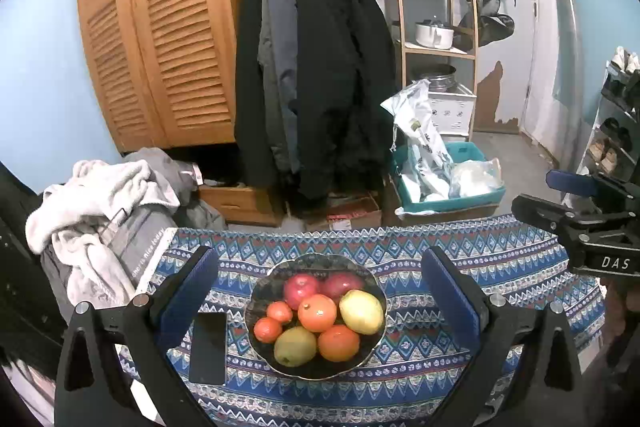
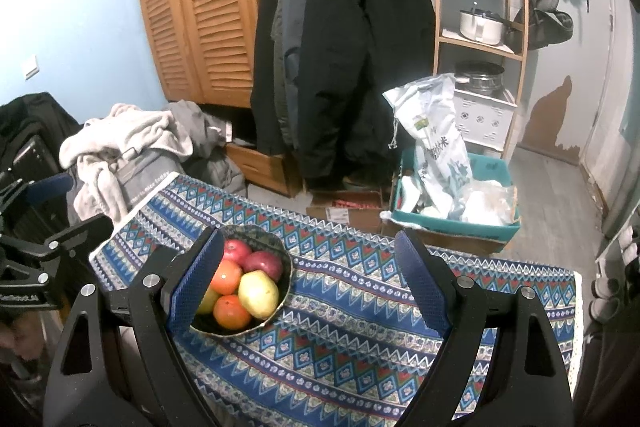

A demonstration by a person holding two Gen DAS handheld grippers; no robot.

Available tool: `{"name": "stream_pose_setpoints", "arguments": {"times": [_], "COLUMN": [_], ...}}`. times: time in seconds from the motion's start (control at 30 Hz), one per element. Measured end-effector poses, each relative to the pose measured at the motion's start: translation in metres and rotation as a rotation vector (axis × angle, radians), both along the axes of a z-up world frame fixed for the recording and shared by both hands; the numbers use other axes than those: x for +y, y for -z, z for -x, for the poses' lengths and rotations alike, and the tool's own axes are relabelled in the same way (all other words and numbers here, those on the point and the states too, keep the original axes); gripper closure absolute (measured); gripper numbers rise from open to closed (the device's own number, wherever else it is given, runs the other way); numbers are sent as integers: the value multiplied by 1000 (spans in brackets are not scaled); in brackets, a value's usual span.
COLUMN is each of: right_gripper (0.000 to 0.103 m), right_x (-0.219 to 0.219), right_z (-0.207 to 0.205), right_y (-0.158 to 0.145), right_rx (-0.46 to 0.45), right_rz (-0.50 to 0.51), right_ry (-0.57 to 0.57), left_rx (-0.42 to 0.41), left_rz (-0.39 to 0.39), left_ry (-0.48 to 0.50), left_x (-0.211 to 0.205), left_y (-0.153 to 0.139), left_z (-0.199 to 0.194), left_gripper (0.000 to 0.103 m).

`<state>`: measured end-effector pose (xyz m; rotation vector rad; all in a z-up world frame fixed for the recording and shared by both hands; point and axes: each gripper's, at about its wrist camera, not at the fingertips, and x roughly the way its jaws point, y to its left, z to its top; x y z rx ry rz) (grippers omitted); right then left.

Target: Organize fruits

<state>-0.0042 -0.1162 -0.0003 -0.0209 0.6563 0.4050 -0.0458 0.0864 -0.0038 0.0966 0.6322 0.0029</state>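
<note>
Holding both tools back from the work, I find my left gripper [image 1: 318, 295] with its jaws spread wide and nothing between them, framing the bowl [image 1: 256, 301] from the near side; my right gripper [image 2: 306, 283] is likewise spread and empty, standing off to the bowl's right over bare patterned cloth [image 2: 360, 327] on the bench. A dark phone [image 1: 208, 347] lies flat just left of the bowl. All the fruit I can see sits inside the bowl: a yellow-green apple [image 1: 295, 346] and an orange [image 1: 338, 343] nearest me, two small tangerines [image 1: 274, 321] at the left, a larger orange [image 1: 317, 312] in the middle, a second yellow-green apple [image 1: 361, 311] at the right, and two red apples [image 1: 301, 289] at the far rim. The heap would fit either fruit already gathered or fruit waiting to be sorted out; I cannot settle which. On handling, I judge the apples firm and smooth-skinned, liable to slip, best taken across the widest girth. The oranges should give slightly and grip better. The tangerines look soft and light, wanting a gentle close. Pieces touch, so lifting one may roll its neighbours. Beyond the bench hang dark coats [image 1: 320, 67].
</note>
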Motion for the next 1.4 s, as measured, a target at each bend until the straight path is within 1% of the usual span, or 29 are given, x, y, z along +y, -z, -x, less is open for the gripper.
{"name": "stream_pose_setpoints", "arguments": {"times": [0.3,0.57,0.9,1.03,1.13,1.27,1.4], "right_gripper": [17,17,17,17,17,17,17], "right_x": [1,0,0,0,0,0,0], "right_z": [1,2,3,3,3,3,3], "right_y": [0,-2,-1,-1,-1,-1,-2], "right_rx": [1,-1,-2,-2,-3,-2,-3], "right_rz": [4,0,1,1,1,1,1], "right_ry": [-6,-1,0,-1,0,-2,-2], "left_rx": [-2,-1,24,49,47,29,39], "left_rz": [13,10,-18,-1,9,-13,-9], "left_ry": [-9,-11,-28,-24,-22,-33,-28], "left_x": [1,0,-2,-2,-2,-4,-5], "left_y": [-2,-3,-1,3,2,2,3], "left_z": [2,2,1,-3,-2,0,0], "left_gripper": [1,1,1,1,1,1,1]}}
